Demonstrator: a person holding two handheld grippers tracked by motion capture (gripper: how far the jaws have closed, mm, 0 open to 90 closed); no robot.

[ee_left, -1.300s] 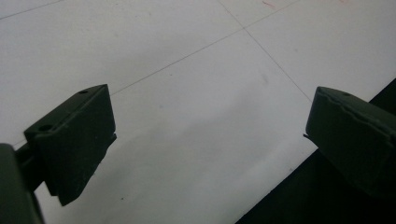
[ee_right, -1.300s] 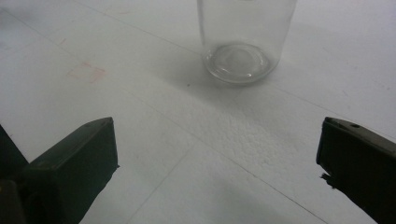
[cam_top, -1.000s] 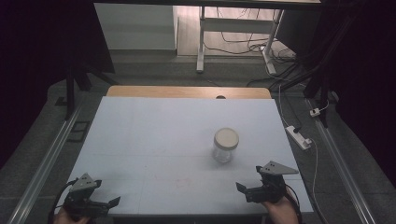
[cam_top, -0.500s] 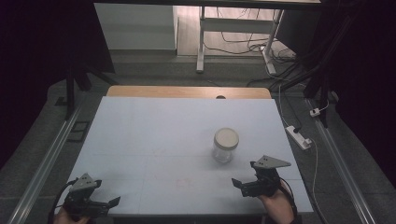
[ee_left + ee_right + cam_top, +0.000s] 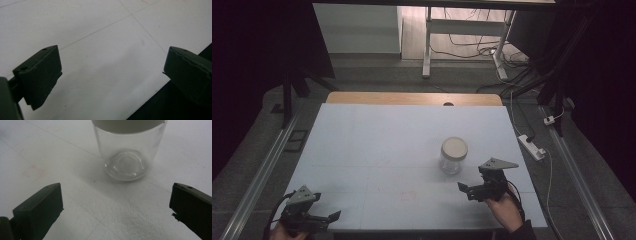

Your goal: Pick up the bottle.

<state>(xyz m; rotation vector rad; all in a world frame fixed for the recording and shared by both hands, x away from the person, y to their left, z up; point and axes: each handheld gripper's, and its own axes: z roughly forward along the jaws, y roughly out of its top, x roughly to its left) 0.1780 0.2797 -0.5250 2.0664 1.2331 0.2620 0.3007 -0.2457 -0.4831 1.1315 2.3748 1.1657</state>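
From the high view, a clear glass jar (image 5: 453, 156) with a flat, pale lid stands upright on the white counter (image 5: 377, 145), right of its middle. The right hand-held gripper (image 5: 472, 189) sits just near the jar's front, jaws spread wide and empty, pointed leftward across the counter. The left hand-held gripper (image 5: 326, 217) rests at the counter's near left corner, well apart from the jar, also open and empty. I judge this the approach step — the reach toward the jar, with no grasp made yet.

In the left gripper view, two blocky matte-black jaws stand far apart over bare counter, its surface smooth and faintly scored with thin lines, the dark edge close by.

In the right gripper view, the jar (image 5: 127, 150) stands ahead between the wide jaws — a thick, rounded glass base, straight smooth walls, apparently empty. The next move likely calls for advancing until the jaws flank the walls, then closing gently; glass is slick and hard.
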